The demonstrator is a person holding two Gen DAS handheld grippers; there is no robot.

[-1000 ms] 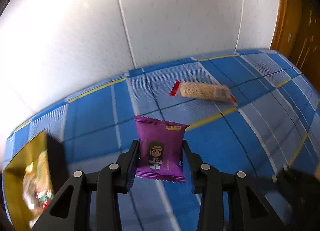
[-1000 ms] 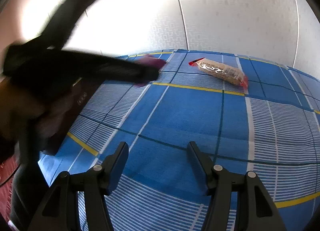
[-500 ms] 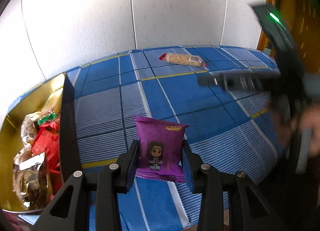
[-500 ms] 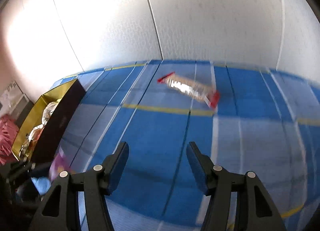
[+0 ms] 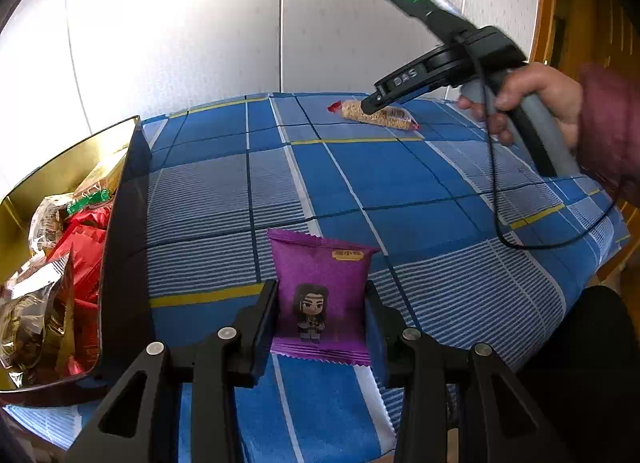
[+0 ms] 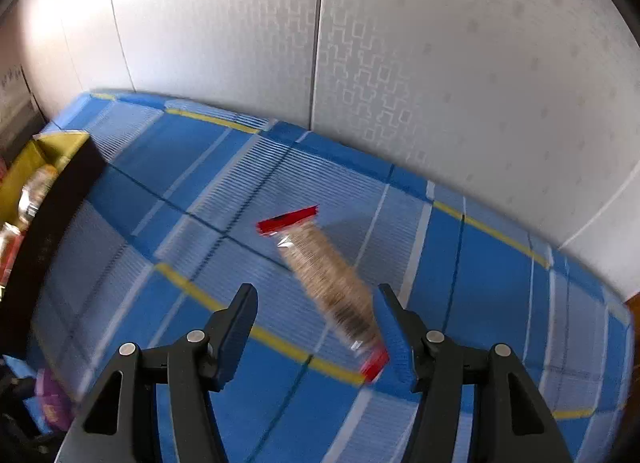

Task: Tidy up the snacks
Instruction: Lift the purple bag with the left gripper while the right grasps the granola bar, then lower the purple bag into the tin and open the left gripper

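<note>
Left tool (image 5: 320, 319): black plastic, two flat fingers, triangular cut-outs in the arms, four round silver screws.
Right tool (image 6: 316, 319): black arms, blue-faced finger pads, silver screws, the same triangular cut-outs.
Right tool body: black housing with pale lettering, green light on top, grey handle, thin black cable looping below.
Hand (image 5: 532, 103): bare skin.
Sleeve (image 5: 612, 123): dark maroon.

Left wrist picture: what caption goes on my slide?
Left gripper holds purple snack packet beside the gold snack box.
</note>
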